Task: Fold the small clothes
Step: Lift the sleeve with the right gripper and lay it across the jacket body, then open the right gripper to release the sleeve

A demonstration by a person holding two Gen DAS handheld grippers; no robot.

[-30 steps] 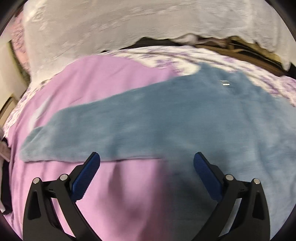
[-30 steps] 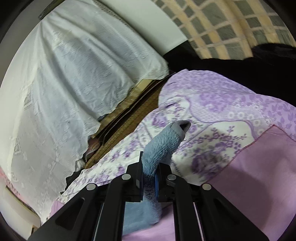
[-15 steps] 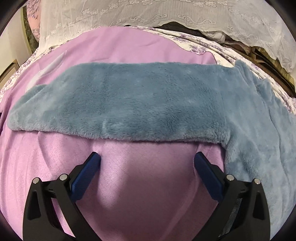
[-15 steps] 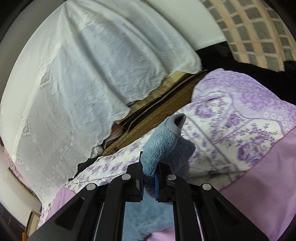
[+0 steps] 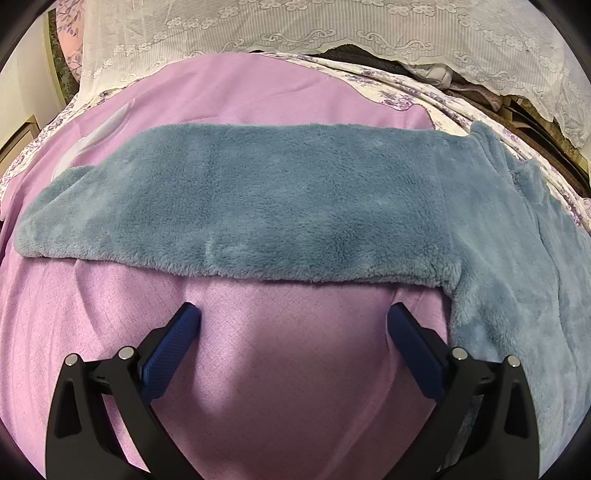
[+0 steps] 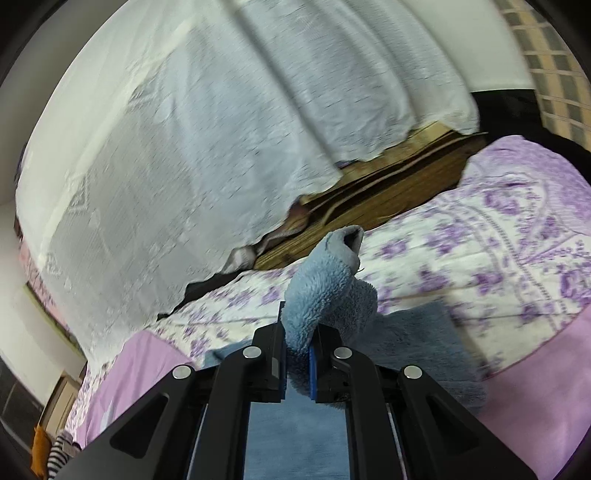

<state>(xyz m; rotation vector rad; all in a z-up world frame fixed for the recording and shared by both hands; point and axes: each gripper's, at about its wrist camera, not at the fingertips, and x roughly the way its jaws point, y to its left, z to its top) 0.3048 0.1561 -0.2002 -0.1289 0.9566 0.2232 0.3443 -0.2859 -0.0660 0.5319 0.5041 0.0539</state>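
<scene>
- Bed (image 5: 280, 398) with lilac blanket as carrying surface; floral purple-and-white quilt (image 6: 480, 251) along its far edge and far right corner.
- White lace cloth (image 5: 332, 26) draped behind the far edge of the bed; brown wooden boards (image 6: 388, 192) showing beneath its scalloped hem.
- Checked yellow-and-grey fabric (image 6: 546, 66) at upper right of the right wrist view, beyond the quilt.
- Striped cloth and an orange item at the bottom left corner of the right wrist view, too small to identify.
- Blue fleece garment (image 5: 258, 199) lying flat on the lilac blanket; one long sleeve stretched from the left edge of the bed toward the middle, body of the garment spreading toward the right edge, zip line running down the body (image 5: 546, 236).
- Left hand-held gripper (image 5: 293, 321) held above bare blanket just beside the near hem of the stretched sleeve; jaws wide apart, blue pads (image 5: 173, 347) apart from the fleece, nothing between them.
- Right hand-held gripper (image 6: 297, 354) closed on the other sleeve of the garment; cuff (image 6: 343, 240) standing up past the jaws, open end facing the far edge of the bed, remainder of the fleece lying beneath and just beside the jaws.
- Right wrist view slightly blurred at the lace and quilt.
</scene>
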